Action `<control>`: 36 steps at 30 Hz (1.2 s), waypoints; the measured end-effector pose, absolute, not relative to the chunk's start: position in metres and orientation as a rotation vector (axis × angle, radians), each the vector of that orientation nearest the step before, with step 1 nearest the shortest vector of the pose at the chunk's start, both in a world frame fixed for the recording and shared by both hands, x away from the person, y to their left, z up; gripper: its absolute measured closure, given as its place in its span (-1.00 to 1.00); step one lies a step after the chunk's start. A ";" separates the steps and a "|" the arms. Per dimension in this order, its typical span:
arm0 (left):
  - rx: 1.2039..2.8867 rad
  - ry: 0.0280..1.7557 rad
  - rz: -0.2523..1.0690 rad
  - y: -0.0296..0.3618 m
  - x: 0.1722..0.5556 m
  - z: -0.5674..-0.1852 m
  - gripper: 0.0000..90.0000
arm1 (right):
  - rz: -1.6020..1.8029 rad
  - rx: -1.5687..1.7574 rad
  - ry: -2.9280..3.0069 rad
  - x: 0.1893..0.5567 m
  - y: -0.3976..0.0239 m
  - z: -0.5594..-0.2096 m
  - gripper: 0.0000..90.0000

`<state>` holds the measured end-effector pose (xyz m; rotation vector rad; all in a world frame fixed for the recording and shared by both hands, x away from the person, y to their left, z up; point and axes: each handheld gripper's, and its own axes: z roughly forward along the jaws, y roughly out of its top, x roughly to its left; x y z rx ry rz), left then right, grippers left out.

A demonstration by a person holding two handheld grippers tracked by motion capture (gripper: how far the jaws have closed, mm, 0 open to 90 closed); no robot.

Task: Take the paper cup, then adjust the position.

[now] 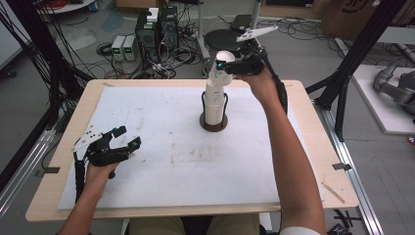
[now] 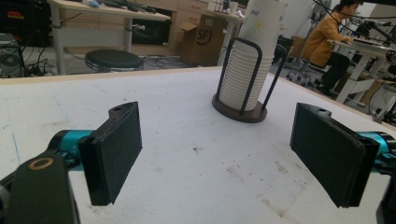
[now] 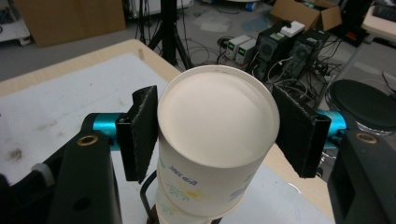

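The left gripper (image 1: 125, 138) rests at the table's left, jaws spread and empty. The right gripper (image 3: 217, 135) brackets the inverted top white paper cup (image 3: 217, 140) of the upright stack in the black wire holder (image 1: 214, 110) mid-table, jaws touching, apparently pinching it. Lift straight up along the vertical axis.
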<state>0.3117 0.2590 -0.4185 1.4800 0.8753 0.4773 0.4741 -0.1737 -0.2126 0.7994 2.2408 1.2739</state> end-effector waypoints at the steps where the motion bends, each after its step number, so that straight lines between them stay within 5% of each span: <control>1: 1.483 0.873 0.478 0.259 0.312 -0.419 -0.63 | 1.279 0.800 2.228 0.470 -0.179 -0.209 -0.20; 9: 1.481 0.858 0.477 0.258 0.311 -0.418 -0.63 | 1.270 0.816 2.186 0.440 -0.222 -0.199 -0.19; 17: 1.479 0.836 0.483 0.257 0.308 -0.418 -0.64 | 1.250 0.835 2.245 0.399 -0.258 -0.253 -0.19; 36: 1.493 0.774 0.432 0.247 0.305 -0.416 -0.64 | 1.321 0.821 2.317 0.374 -0.253 -0.315 -0.20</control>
